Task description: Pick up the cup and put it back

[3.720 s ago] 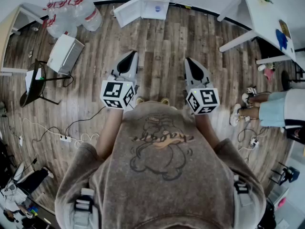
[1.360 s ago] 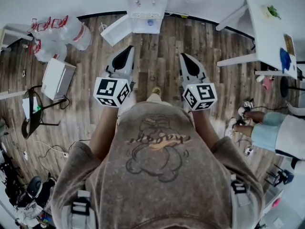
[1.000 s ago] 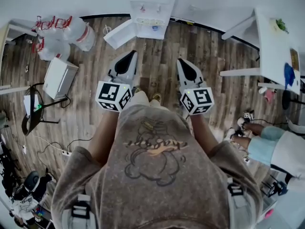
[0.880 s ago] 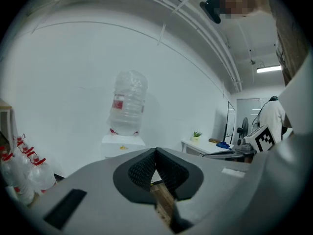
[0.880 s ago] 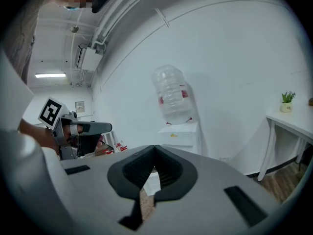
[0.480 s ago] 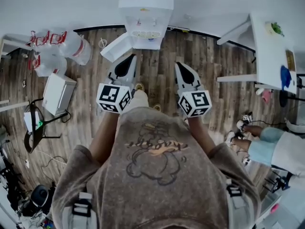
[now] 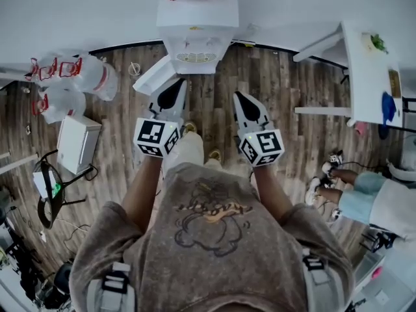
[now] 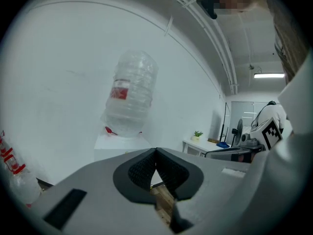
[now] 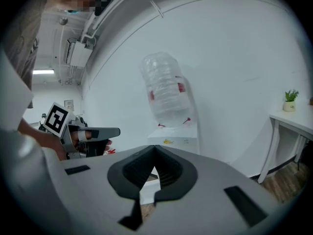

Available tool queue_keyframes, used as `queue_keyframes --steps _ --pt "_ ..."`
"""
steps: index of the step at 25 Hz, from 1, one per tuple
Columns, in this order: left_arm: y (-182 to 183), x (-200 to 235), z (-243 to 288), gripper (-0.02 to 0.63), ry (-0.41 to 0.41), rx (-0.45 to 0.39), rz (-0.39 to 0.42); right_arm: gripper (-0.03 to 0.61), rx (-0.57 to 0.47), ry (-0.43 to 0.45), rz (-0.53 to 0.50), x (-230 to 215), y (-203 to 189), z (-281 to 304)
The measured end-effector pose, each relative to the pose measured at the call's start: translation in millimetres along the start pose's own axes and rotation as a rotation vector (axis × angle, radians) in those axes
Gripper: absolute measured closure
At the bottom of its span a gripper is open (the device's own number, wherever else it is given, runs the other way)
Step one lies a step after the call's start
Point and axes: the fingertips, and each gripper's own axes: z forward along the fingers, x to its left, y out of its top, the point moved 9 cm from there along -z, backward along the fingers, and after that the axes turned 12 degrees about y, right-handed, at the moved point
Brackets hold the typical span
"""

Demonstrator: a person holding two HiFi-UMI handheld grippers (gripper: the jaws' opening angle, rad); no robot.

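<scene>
Far L of the water dispenser: a heap of clear jugs w/ red handles, lying on the wood floor. Farther out from the dispenser than the jugs, a white box.

Just L of the dispenser's foot, a small pale round thing on the floor, prob. the cup, but too small to be sure. It sits beside a white panel, apparently the dispenser's door swung open to the L.

L gripper is held in the air in front of the dispenser's L half, nose toward it. Jaws together, pads meeting at the tips, nothing btw them. A clear bottle stands upside down on top of the dispenser.

R gripper is level w/ the L one, in front of the dispenser's R half, apart from it. Jaws also together, empty. Neither tool touches cup or dispenser.

Well R of the dispenser: a white table w/ a small potted plant & a blue thing. Farther R still, a seated person's legs.
</scene>
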Motion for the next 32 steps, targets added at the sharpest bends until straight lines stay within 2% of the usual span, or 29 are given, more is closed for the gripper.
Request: queue_keyframes --steps 6,12,19,32 --pt "-18 29 38 0.612 -0.039 -0.001 0.017 0.576 0.001 -0.005 -0.045 -12 -14 43" --pt "-56 48 72 0.612 -0.042 -0.003 0.038 0.575 0.011 0.003 -0.059 -36 -52 75" --pt "-130 67 103 0.612 -0.03 -0.004 0.01 0.575 0.022 0.005 -0.073 -71 -123 102" --pt "-284 80 189 0.612 -0.061 -0.026 0.06 0.575 -0.016 0.02 -0.083 -165 -272 163"
